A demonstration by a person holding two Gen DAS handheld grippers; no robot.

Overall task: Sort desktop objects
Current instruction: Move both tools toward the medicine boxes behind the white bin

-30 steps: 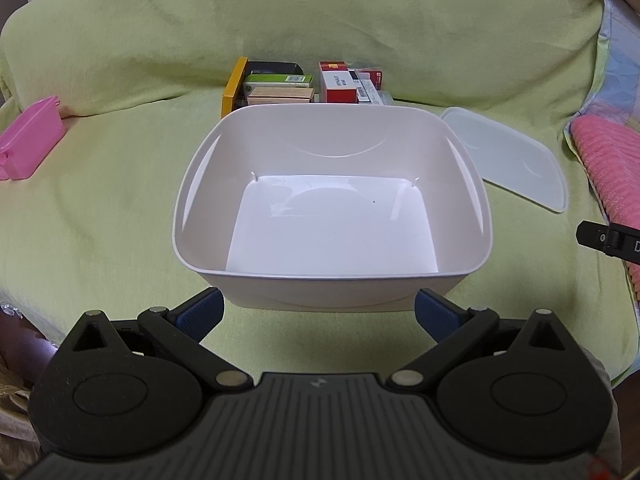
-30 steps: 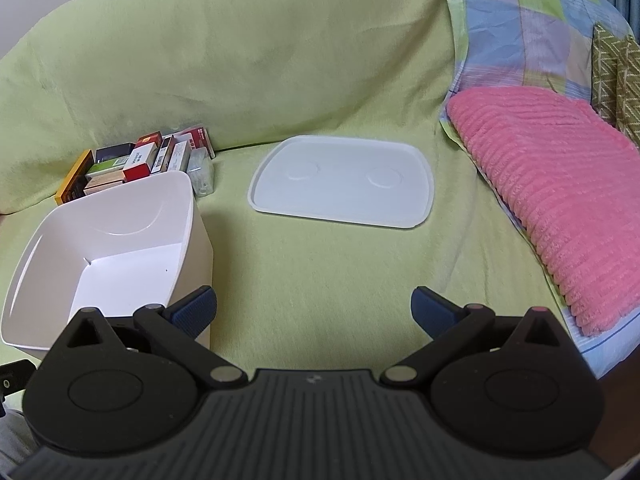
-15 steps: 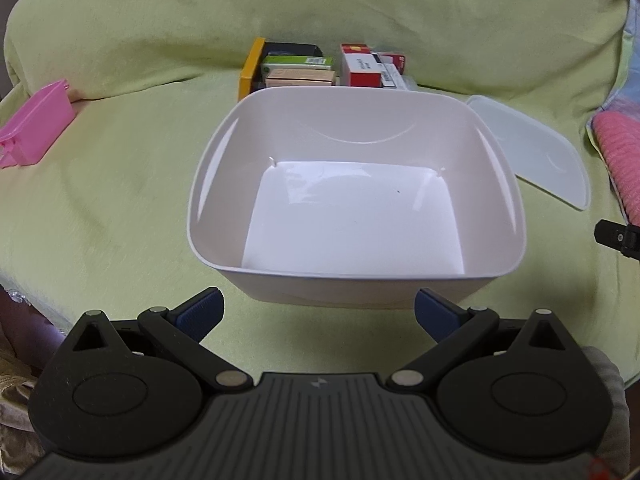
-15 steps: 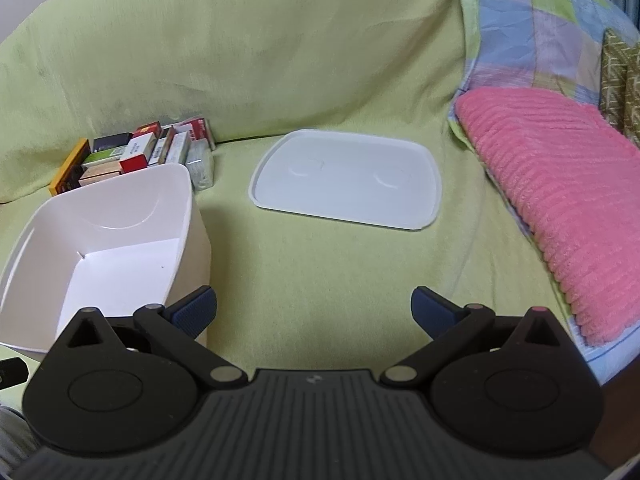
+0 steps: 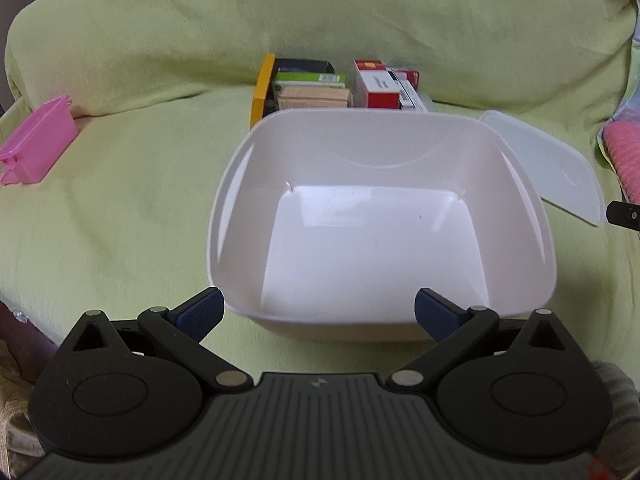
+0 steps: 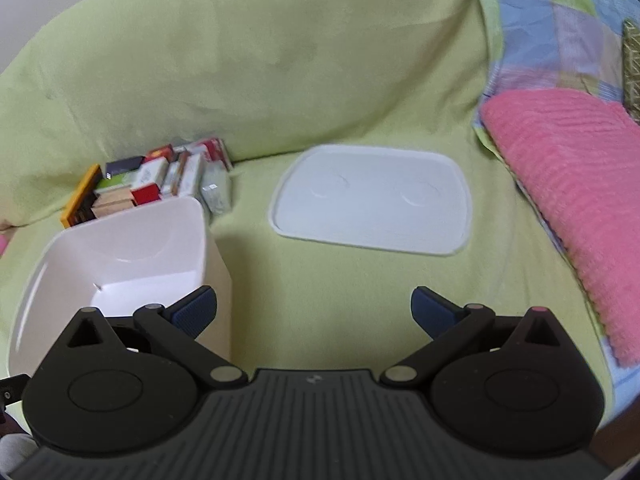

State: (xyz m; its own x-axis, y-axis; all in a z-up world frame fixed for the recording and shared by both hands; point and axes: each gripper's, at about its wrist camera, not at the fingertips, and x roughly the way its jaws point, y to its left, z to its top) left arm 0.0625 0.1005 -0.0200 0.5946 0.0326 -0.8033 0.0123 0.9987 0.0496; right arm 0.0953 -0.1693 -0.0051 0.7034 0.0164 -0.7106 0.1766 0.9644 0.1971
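Note:
An empty white plastic bin (image 5: 516,184) (image 6: 200,236) sits on a green-covered sofa. Behind it, against the backrest, stands a cluster of several small boxes (image 5: 340,84) (image 6: 160,184) in yellow, green, tan, red and white. The bin's white lid (image 6: 372,204) (image 5: 560,168) lies flat to the right of the bin. My left gripper (image 5: 318,312) is open and empty, hovering at the bin's near wall. My right gripper (image 6: 314,308) is open and empty, over bare sofa between the bin's right wall and the lid.
A pink plastic case (image 5: 40,144) lies at the far left of the seat. A pink ribbed cushion (image 6: 580,200) and a patchwork pillow (image 6: 560,28) fill the right side. The tip of the other gripper (image 5: 624,214) shows at the left wrist view's right edge.
Both grippers have shifted leftward and slightly forward; the bin and lid slide right in each view and loom a little larger. Both stay open. Nothing on the sofa has moved.

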